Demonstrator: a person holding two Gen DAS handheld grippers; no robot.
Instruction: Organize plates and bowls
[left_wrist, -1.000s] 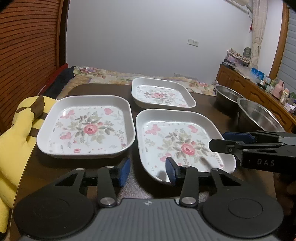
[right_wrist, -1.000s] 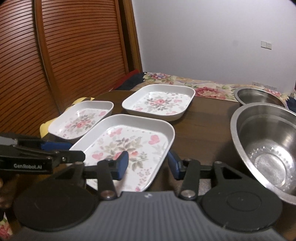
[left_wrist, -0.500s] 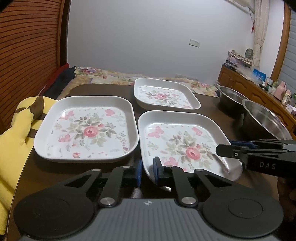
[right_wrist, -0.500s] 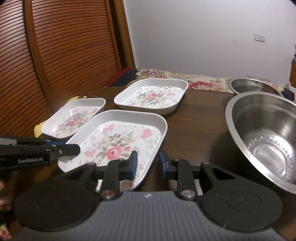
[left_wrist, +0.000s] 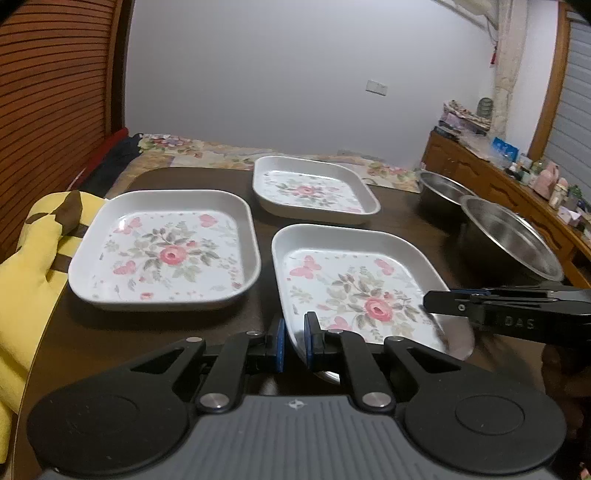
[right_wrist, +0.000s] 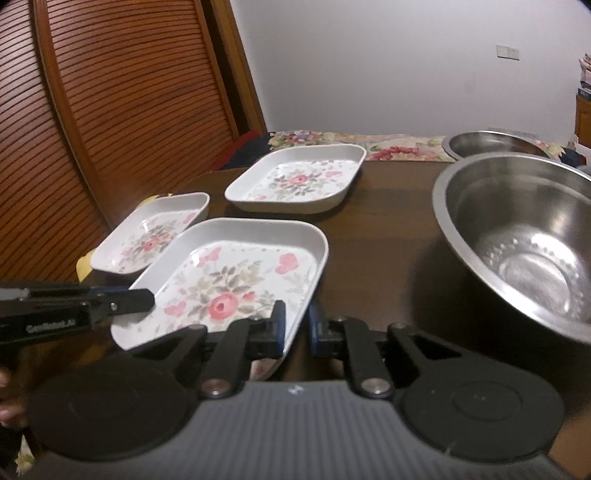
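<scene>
Three white floral rectangular plates sit on a dark wooden table. My left gripper (left_wrist: 294, 341) is shut on the near-left rim of the nearest plate (left_wrist: 354, 291). My right gripper (right_wrist: 296, 326) is shut on the near-right rim of the same plate (right_wrist: 236, 284), which looks tilted up at its near edge. A second plate (left_wrist: 166, 251) lies to the left and a third (left_wrist: 310, 190) at the back. Two steel bowls stand on the right: a large one (right_wrist: 524, 240) and a smaller one (right_wrist: 491, 142) behind it.
A yellow cushion (left_wrist: 29, 280) lies off the table's left edge. A wooden slatted door (right_wrist: 110, 110) stands at the left. A floral bedspread (left_wrist: 221, 153) lies behind the table. A cluttered sideboard (left_wrist: 517, 177) runs along the right wall.
Both grippers went from open to shut, closing on the near rim of the nearest plate from each side. The plate's near edge has risen a little.
</scene>
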